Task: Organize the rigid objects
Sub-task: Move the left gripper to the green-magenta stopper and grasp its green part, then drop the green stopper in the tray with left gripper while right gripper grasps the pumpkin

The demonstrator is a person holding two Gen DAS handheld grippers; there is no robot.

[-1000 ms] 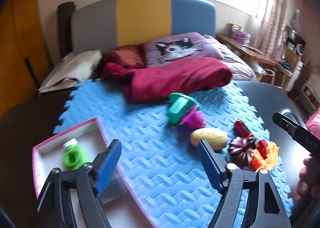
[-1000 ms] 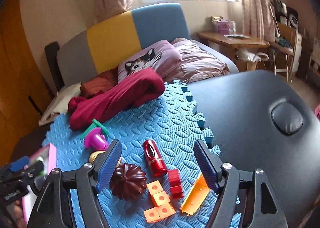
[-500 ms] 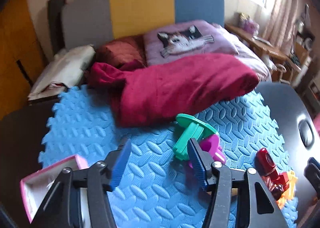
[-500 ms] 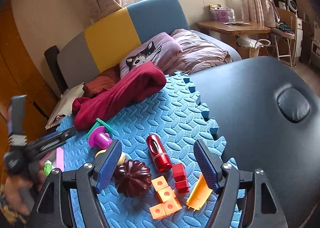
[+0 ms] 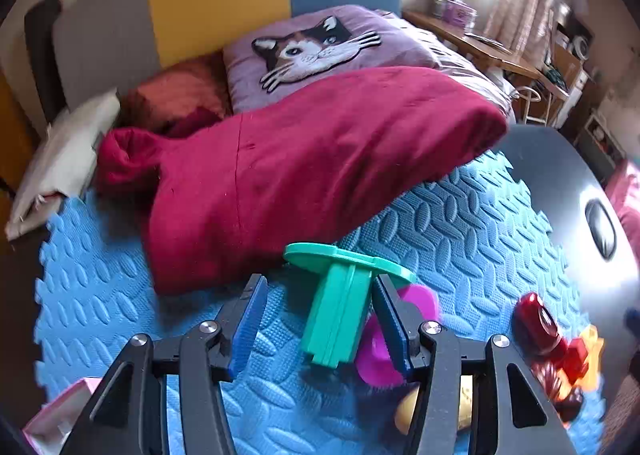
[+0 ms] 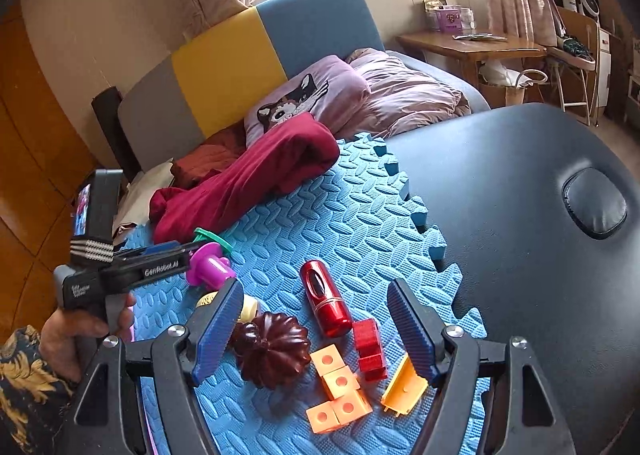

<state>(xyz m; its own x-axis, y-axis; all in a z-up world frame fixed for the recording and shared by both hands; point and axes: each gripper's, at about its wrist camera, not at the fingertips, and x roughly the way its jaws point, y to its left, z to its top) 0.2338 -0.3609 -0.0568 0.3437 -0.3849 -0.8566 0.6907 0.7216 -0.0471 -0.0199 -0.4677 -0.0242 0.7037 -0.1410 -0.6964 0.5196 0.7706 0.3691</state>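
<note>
Left gripper (image 5: 320, 319), fingers wide open, brackets the green flanged toy piece (image 5: 340, 307); closing is likely next. Right gripper (image 6: 312, 331) hangs open and empty above scattered toys.

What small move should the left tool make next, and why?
Probably close the left tool on the green T-shaped toy. Its stem already sits between the open fingers, the right finger close against it, with the magenta toy just behind, so a gentle squeeze should secure it.
</note>
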